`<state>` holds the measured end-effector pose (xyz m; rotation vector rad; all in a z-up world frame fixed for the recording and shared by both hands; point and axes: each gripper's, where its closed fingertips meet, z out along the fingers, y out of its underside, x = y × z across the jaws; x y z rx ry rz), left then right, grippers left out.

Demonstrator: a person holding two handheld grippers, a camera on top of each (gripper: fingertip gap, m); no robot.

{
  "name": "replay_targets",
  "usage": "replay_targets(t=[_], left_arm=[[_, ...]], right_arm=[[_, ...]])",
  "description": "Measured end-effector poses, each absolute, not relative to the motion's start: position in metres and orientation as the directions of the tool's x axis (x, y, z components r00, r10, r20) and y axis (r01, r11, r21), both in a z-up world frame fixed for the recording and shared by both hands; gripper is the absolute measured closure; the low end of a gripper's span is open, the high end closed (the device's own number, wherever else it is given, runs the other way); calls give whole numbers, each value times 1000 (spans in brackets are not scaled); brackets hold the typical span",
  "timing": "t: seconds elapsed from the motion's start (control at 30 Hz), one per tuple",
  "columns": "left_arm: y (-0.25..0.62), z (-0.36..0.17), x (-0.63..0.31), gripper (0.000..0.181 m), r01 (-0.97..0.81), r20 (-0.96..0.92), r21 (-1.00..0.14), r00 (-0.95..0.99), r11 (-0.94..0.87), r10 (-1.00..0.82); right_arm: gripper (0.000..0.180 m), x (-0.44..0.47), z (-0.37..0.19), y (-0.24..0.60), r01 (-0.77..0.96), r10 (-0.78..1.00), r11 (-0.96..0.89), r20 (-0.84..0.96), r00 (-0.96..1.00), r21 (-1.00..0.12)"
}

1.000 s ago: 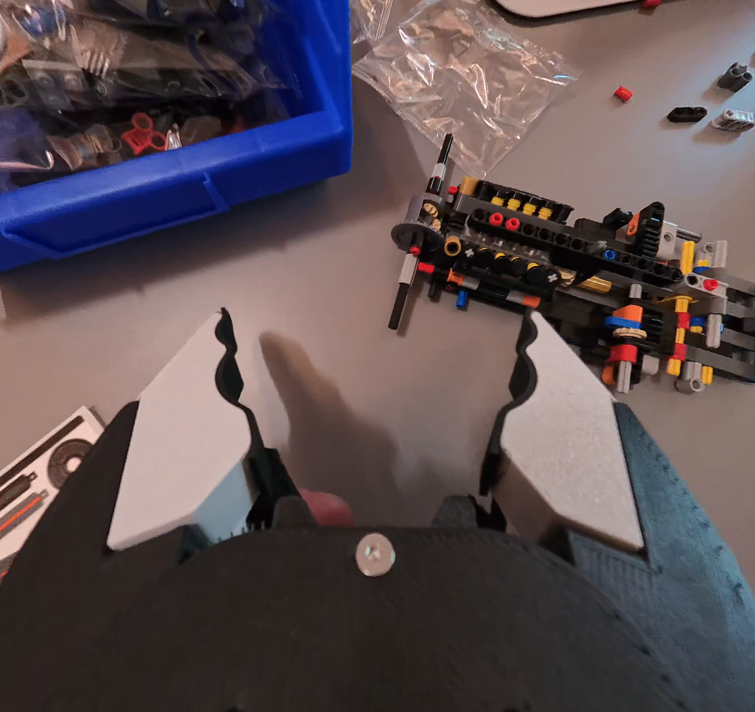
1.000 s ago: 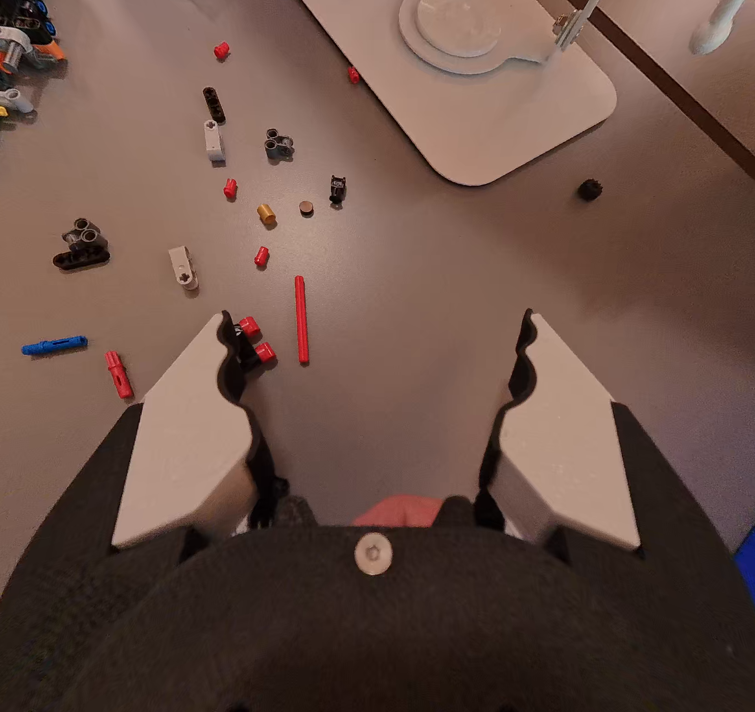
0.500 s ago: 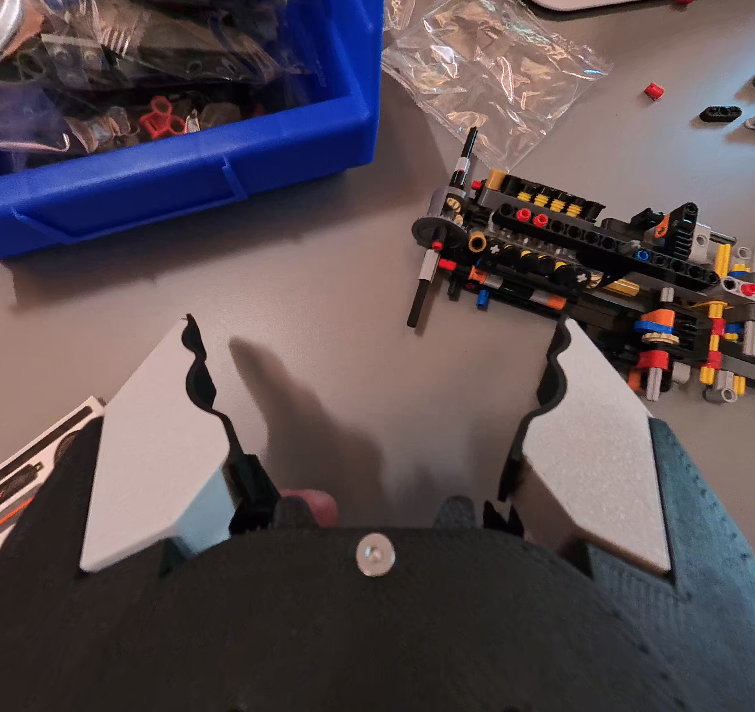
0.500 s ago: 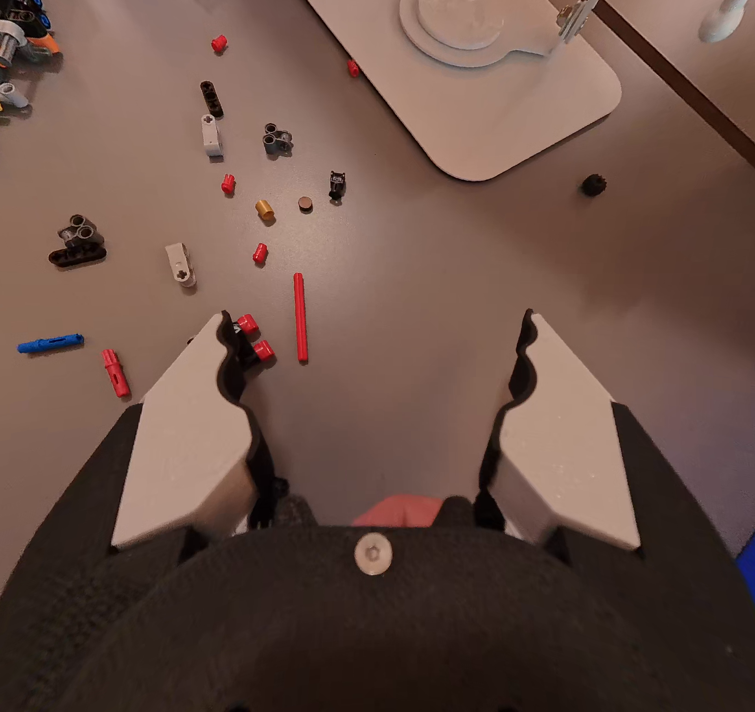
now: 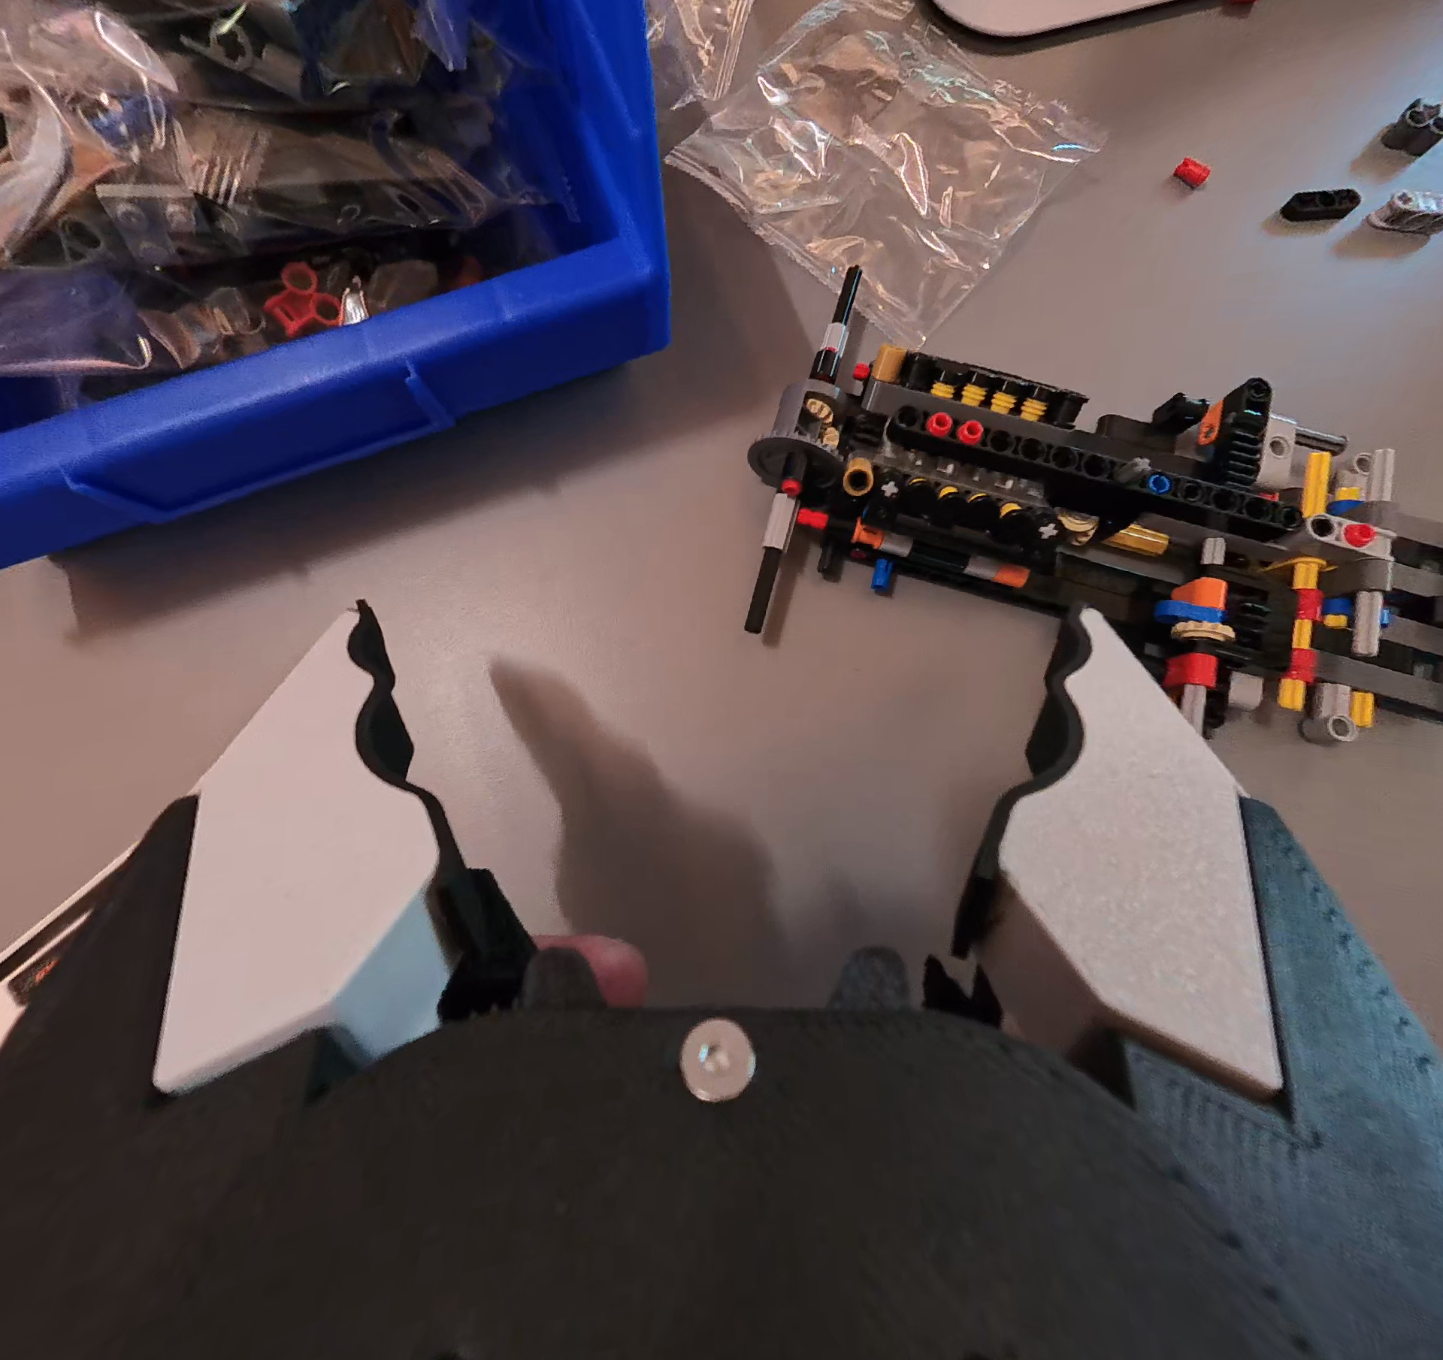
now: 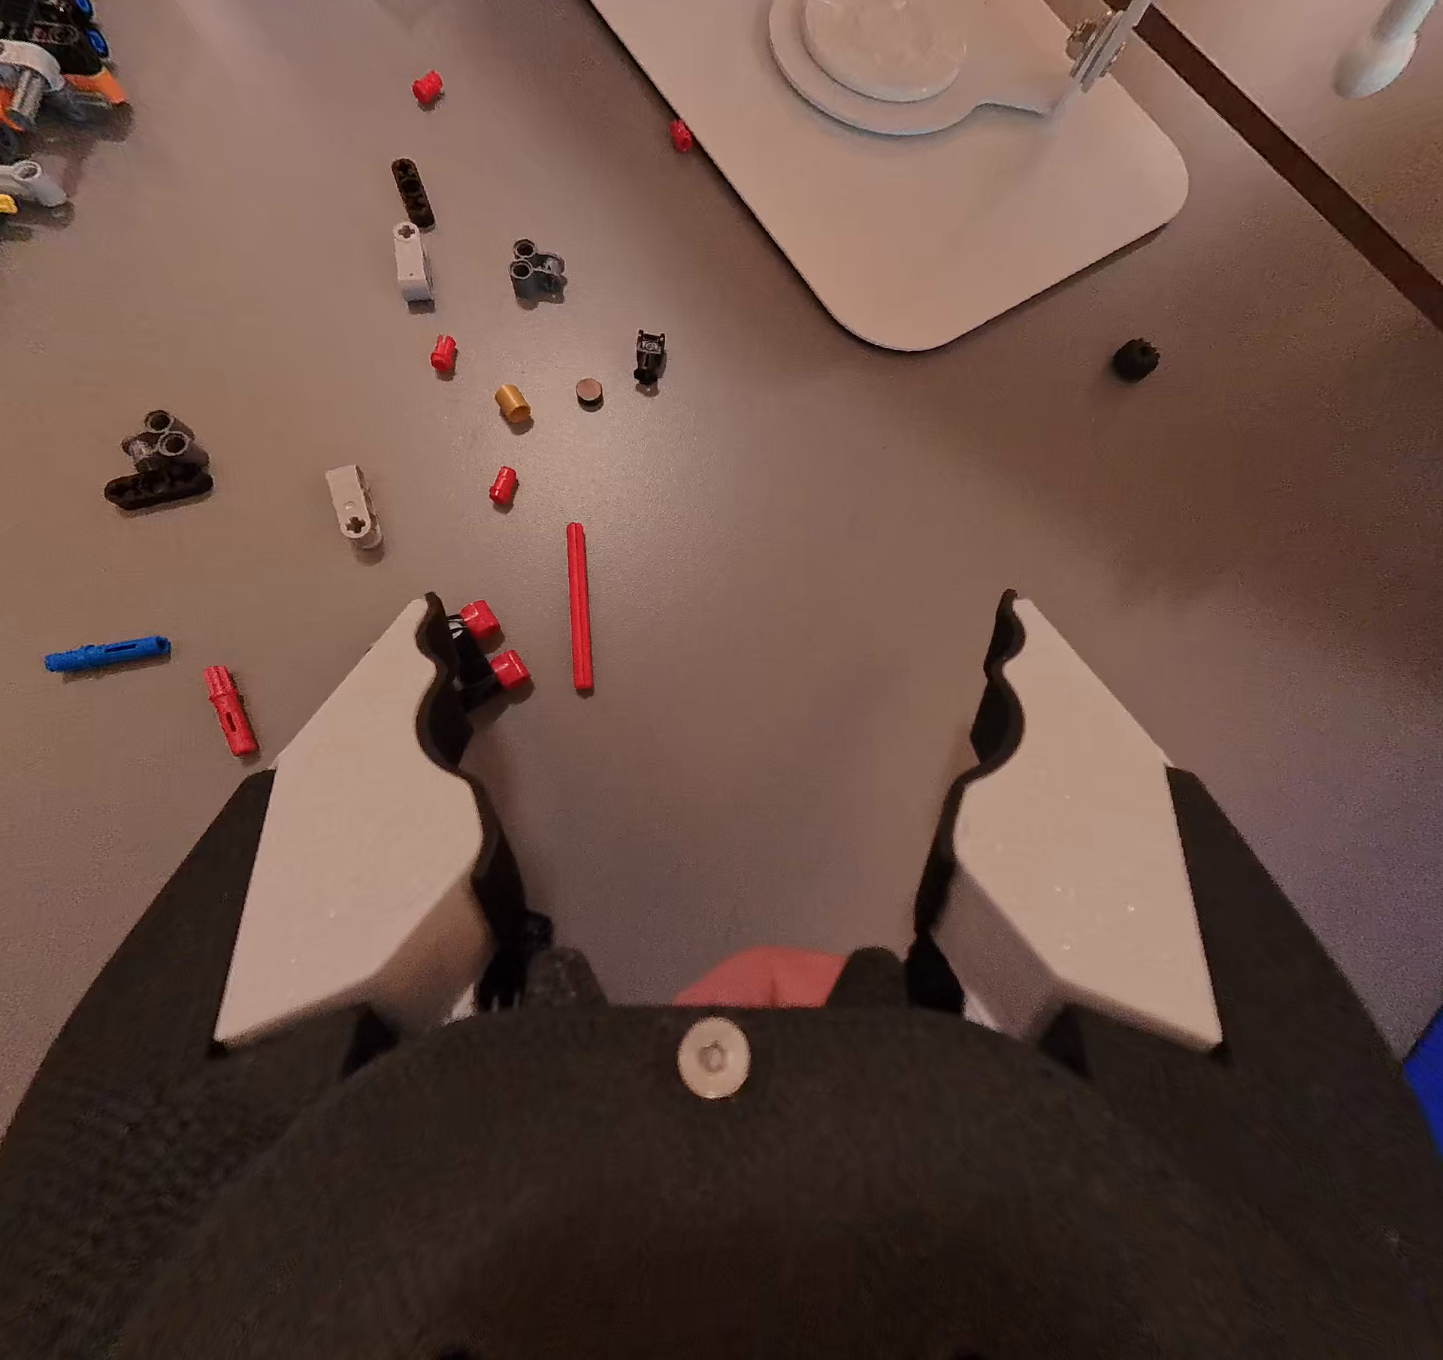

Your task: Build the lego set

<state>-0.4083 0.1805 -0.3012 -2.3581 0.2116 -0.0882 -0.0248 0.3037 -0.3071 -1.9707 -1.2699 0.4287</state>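
Grey worktop (image 5: pixel 609 557) carried the half-built lego model (image 5: pixel 1093 511), just right of the blue bin (image 5: pixel 328 401), presumably parked for fitting. Left gripper (image 5: pixel 718 620) and right gripper (image 6: pixel 718 604) both hung wide, empty; the left had narrowed slightly, sliding leftward, the right over a red axle (image 6: pixel 578 604).

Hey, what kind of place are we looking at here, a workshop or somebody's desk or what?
Probably a desk or hobby table indoors, used for model building. A grey tabletop holds a half-built lego model, a blue bin full of bagged parts, and a white stand base.
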Motion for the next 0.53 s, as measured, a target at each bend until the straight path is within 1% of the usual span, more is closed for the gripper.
replay_targets(t=[0.03, 0.53], left_arm=[[181, -300, -408, 23, -129, -2, -702, 984, -700, -179], [180, -293, -406, 23, -177, -45, -702, 978, -690, -205]], right_arm=[[49, -25, -307, 304, 636, 884, -237, 109, 455, -735], [50, -21, -304, 306, 629, 879, -242, 107, 464, -738]])
